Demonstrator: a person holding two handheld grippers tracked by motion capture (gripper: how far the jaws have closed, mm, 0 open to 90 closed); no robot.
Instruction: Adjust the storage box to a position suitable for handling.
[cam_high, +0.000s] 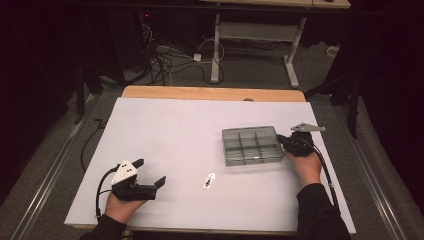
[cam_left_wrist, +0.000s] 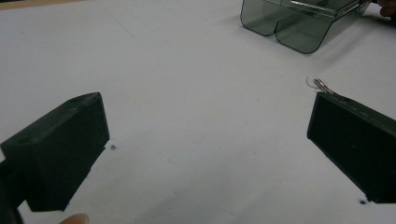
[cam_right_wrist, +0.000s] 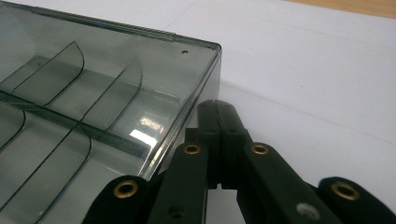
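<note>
Right now the smoky clear compartment box (cam_high: 251, 145) sits on the white table cover (cam_high: 170, 130), right of centre, long axis running left-right across the table, open top facing up. High view shows 2 rows x 3 compartments; contents hard to make out, look bare. In the left gripper view the box (cam_left_wrist: 299, 23) is at top right, cut off by the frame's upper edge, so just its rounded near corners show.

Right gripper (cam_high: 286, 141) is at the box's right end, held by the right hand (cam_high: 306, 165), grey plate on top. In the right gripper view its jaws are pressed together w/ no gap, tips just beside the box wall (cam_right_wrist: 196, 107); they seem to touch the wall's outer face but can't tell for sure, and nothing is seen between them. Box's left part runs out of that frame.

Left gripper (cam_high: 150, 172) rests near the table's front-left, well apart from the box, in the left hand (cam_high: 119, 206); jaws spread wide, pointing roughly right toward table centre. In its own view both jaws stand far apart over bare cover, a fingertip (cam_left_wrist: 74, 218) cut off at the bottom edge.

Small object (cam_high: 209, 180) lies between the grippers, near the front: white bit w/ a dark part, too small to ID. Left gripper view shows it (cam_left_wrist: 320, 84) as a white blob w/ thin coppery wires, partly hidden behind the right-hand jaw.
</note>
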